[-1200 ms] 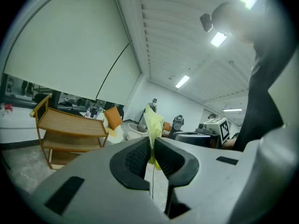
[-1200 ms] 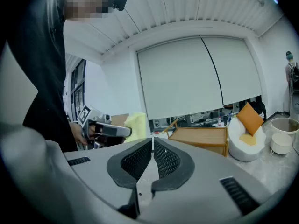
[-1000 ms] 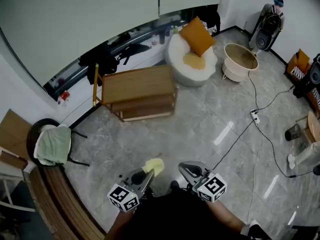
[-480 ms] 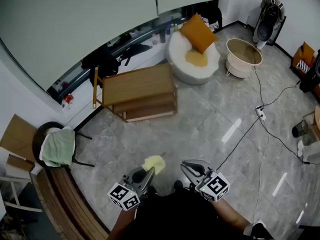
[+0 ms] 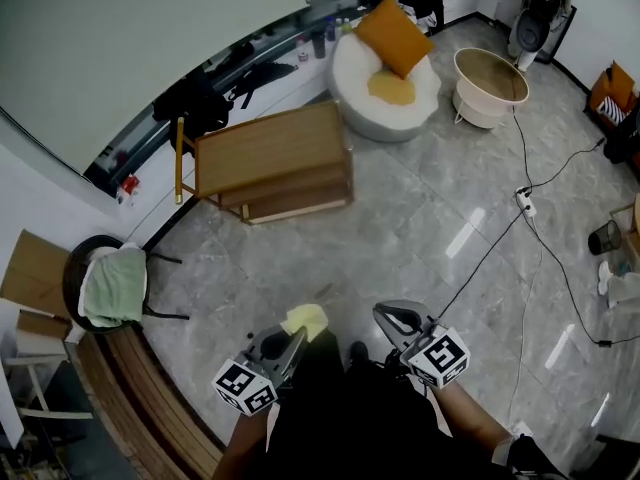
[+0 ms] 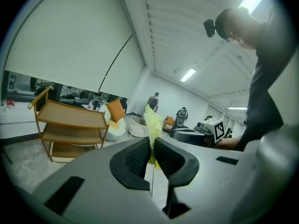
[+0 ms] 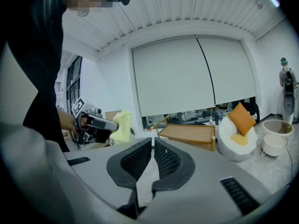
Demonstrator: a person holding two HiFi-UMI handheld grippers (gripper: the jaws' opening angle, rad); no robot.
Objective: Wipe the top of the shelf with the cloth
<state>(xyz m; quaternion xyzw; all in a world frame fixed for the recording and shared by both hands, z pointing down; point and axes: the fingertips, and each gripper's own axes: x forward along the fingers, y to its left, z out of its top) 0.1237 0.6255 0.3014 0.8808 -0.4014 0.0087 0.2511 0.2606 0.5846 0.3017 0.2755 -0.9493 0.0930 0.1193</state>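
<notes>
While L gripper [image 6: 151,143] pinches crumpled yellow cloth [image 6: 153,120] | R gripper [image 7: 153,141] jaws together, empty; shelf [image 5: 270,148] well apart

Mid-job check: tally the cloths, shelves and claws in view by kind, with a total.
Cloths: 2 (yellow cloth held in the left claw; green towel on the black chair)
Shelves: 1 (wooden shelf)
Claws: 2 (left claw; right claw)
Total: 5

Grey marble-tile floor [image 5: 400,238] carries: wooden 3-tier shelf [image 5: 270,150], white round armchair [image 5: 352,80], round beige side table [image 5: 492,74], black chair [image 5: 72,268], power strip [image 5: 525,197] w/ cable.
</notes>
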